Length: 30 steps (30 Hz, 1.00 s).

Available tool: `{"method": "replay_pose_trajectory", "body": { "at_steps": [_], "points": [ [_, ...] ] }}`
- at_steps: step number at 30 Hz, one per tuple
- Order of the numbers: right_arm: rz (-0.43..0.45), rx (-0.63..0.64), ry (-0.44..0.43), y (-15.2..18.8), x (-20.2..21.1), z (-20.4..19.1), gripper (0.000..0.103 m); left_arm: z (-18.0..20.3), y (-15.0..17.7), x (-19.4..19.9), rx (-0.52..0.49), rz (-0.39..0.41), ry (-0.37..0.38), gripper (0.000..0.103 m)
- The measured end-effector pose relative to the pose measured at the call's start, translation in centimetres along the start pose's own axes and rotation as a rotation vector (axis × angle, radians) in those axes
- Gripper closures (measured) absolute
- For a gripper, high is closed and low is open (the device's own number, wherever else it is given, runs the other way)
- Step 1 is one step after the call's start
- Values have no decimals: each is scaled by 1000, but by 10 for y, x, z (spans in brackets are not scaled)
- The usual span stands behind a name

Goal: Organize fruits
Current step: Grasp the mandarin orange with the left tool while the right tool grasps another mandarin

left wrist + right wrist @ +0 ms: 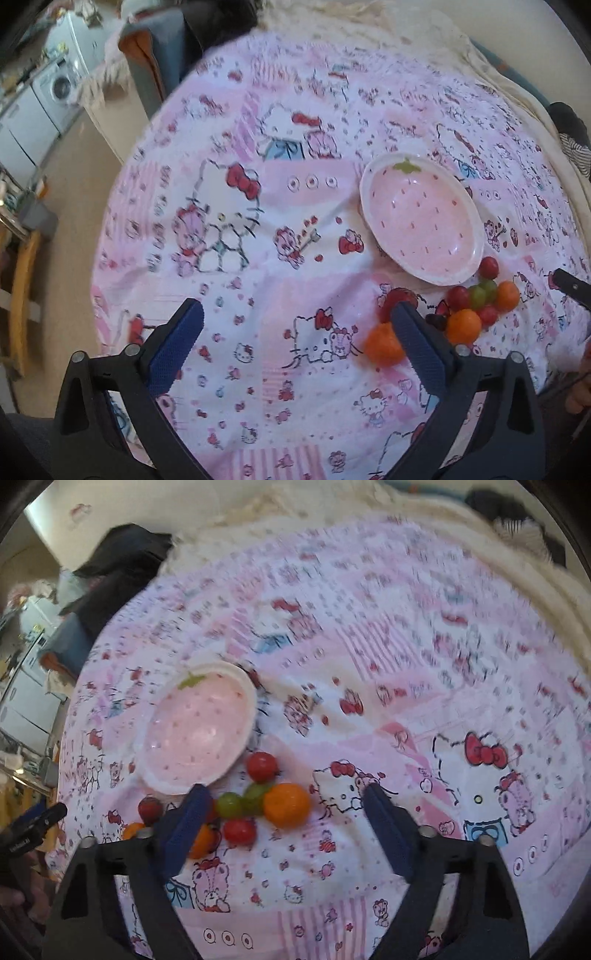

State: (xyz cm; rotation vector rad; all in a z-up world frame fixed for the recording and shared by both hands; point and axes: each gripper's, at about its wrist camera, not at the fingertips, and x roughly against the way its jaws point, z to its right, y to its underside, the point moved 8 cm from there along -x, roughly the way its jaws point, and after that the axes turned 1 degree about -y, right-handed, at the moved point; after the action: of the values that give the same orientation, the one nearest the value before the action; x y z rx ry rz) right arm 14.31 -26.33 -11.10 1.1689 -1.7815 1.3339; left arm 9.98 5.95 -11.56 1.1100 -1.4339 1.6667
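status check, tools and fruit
Left tool open, empty. Right tool open, empty. Fruit pile on cloth beside empty strawberry bowl. Nothing blocking.

**Pretty clearly someone's home**

Up and to the left of the left claw (295, 332) sits a front-loading washing machine (55, 90) among white appliances (79, 38). The surface wears a pink cartoon-cat cloth (258, 229) over a cream fringed blanket (369, 18), with a strawberry-pattern bowl (421, 221) and a wooden chair (22, 295) off to the left.
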Motion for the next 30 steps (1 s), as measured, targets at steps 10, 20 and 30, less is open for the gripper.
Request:
{"method": "replay_pose_trajectory", "body": {
  "at_steps": [10, 20, 30],
  "points": [
    [-235, -64, -40, 15, -68, 11, 44, 53, 37, -41, -197, -229, 90, 17],
    [-288, -23, -26, 24, -86, 6, 49, 84, 52, -58, -307, -274, 123, 43],
    [-282, -4, -38, 26, -88, 4, 59, 98, 45, -56, -347, -255, 140, 66]
  ]
}}
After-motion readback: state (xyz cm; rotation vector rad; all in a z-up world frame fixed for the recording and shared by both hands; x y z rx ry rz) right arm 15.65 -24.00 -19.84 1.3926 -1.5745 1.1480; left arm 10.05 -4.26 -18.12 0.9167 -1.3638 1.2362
